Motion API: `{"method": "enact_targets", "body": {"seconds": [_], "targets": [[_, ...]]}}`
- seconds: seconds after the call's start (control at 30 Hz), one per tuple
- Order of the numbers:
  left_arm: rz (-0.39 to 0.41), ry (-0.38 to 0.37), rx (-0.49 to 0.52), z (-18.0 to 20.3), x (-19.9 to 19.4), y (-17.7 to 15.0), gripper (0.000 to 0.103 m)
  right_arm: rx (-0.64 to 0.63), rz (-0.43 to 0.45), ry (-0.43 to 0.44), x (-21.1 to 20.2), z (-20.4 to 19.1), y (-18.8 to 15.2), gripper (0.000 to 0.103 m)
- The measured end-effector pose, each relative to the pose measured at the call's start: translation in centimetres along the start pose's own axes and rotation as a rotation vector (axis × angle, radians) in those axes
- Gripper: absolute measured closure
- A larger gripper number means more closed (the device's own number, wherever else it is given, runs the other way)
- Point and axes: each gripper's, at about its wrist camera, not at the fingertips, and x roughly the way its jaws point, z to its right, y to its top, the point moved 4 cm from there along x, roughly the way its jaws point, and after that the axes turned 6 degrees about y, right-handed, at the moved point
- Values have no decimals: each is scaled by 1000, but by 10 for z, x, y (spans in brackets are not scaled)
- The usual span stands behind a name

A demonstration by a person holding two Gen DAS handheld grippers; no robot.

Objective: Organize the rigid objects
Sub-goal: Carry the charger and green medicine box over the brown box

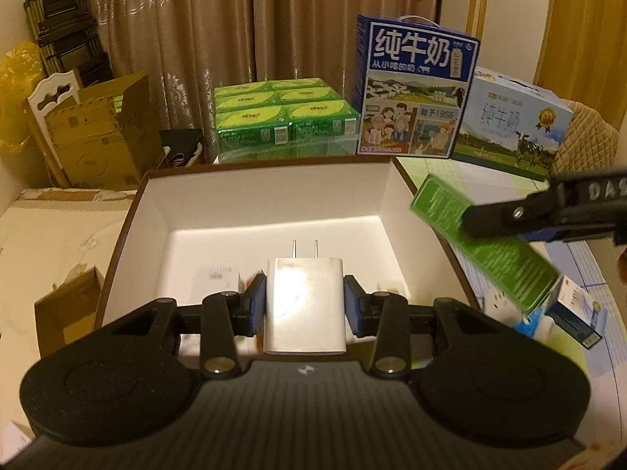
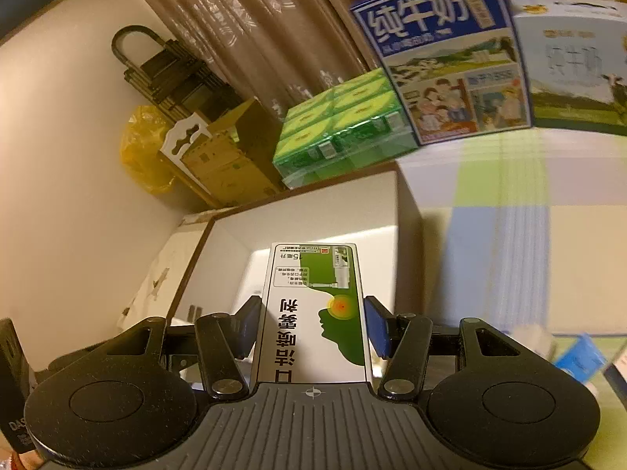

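One charger (image 1: 303,305), one green carton (image 1: 486,246), one open box (image 1: 270,192), two milk cases (image 1: 415,90), two tools (image 1: 305,305).

The wall charger (image 1: 305,305) is glossy white plastic with two bare metal prongs. The left claw (image 1: 305,305) has a matt black plastic body with ribbed grooves, metal rivets, and blue pads (image 1: 256,305) that look rubbery. The open box (image 1: 274,196) is smooth matt white card inside with a brown edge. The green spray carton (image 2: 313,309) in the right claw (image 2: 313,319) is printed card with a slight sheen. The milk cases (image 1: 415,90) are glossy printed card. The tissue packs (image 1: 282,117) sit in shiny clear film. The curtain (image 1: 235,19) is patterned cloth with a soft sheen.
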Motion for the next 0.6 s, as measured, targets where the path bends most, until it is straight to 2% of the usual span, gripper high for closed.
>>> {"method": "enact_targets", "body": {"seconds": [0.2, 0.6], "targets": [[-22, -19, 35, -13, 41, 23, 67, -10, 4, -47, 45, -5, 15, 51], [-85, -50, 69, -26, 103, 38, 67, -30, -23, -166, 107, 5, 31, 51]]}}
